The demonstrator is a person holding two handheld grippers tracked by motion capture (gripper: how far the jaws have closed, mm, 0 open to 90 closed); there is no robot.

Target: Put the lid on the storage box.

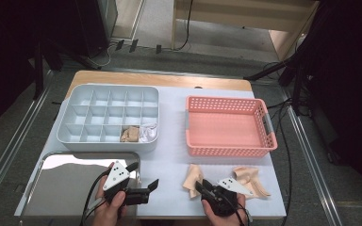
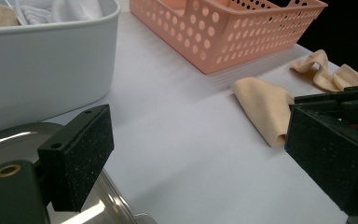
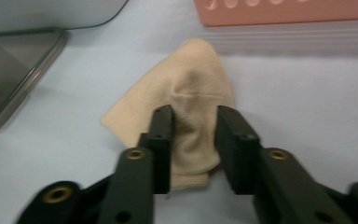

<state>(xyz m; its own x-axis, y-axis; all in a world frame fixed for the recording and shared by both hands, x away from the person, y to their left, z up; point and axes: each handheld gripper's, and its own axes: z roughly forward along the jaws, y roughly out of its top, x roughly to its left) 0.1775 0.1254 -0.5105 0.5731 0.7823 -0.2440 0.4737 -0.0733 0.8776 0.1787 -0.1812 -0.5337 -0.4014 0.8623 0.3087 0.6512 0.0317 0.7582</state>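
Two hand-held grippers: R (image 3: 193, 140) pinching beige sock (image 3: 186, 93), L (image 2: 205, 154) wide, empty.

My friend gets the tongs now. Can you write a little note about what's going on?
Right tongs: astride a beige sock on the table, squeezing its fold.
Left tongs: open, empty, at the metal tray's edge.
Second beige sock lies right of the right tongs.
Grey divider box already has a beige sock and a white one in its front row.
Pink basket is empty.
Probably left: both loose socks.
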